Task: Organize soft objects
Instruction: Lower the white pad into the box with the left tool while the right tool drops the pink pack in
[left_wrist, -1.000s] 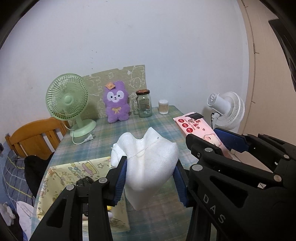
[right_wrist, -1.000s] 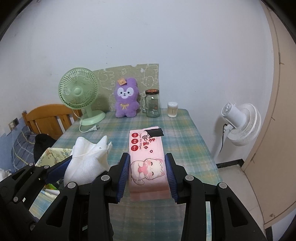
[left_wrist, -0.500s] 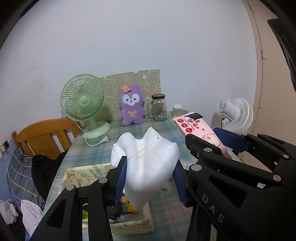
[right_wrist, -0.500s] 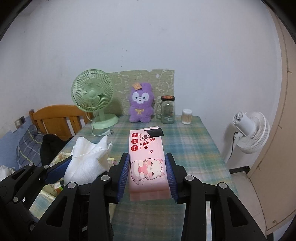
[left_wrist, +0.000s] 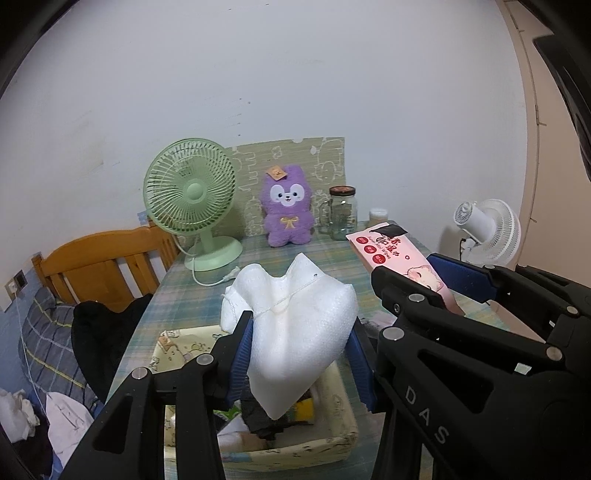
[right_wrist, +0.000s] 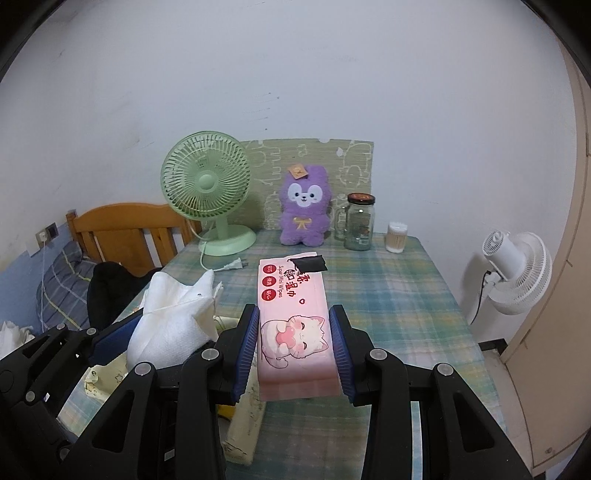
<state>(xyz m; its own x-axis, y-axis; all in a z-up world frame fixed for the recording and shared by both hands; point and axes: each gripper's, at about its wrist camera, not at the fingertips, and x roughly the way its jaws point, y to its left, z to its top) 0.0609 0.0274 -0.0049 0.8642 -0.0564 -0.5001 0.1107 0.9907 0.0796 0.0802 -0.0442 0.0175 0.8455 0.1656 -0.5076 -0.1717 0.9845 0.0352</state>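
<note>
My left gripper (left_wrist: 299, 354) is shut on a white foam wrap (left_wrist: 295, 332) and holds it above a pale yellow fabric storage box (left_wrist: 343, 424) with small items inside. The foam wrap also shows in the right wrist view (right_wrist: 173, 321). My right gripper (right_wrist: 293, 347) is shut on a pink wet-wipes pack (right_wrist: 291, 317) with a cat picture, held above the plaid table (right_wrist: 399, 295). The pack also shows in the left wrist view (left_wrist: 391, 251), to the right of the foam. The box's corner (right_wrist: 243, 424) lies below the right gripper.
A green desk fan (right_wrist: 207, 188), a purple plush toy (right_wrist: 303, 210), a glass jar (right_wrist: 358, 221) and a small cotton-swab tub (right_wrist: 397, 236) stand at the table's far edge. A wooden chair (right_wrist: 125, 229) with dark clothing is left; a white floor fan (right_wrist: 517, 269) is right.
Both grippers have risen and drawn back from the table with their loads. The storage box has come more fully into the left wrist view, below the foam.
</note>
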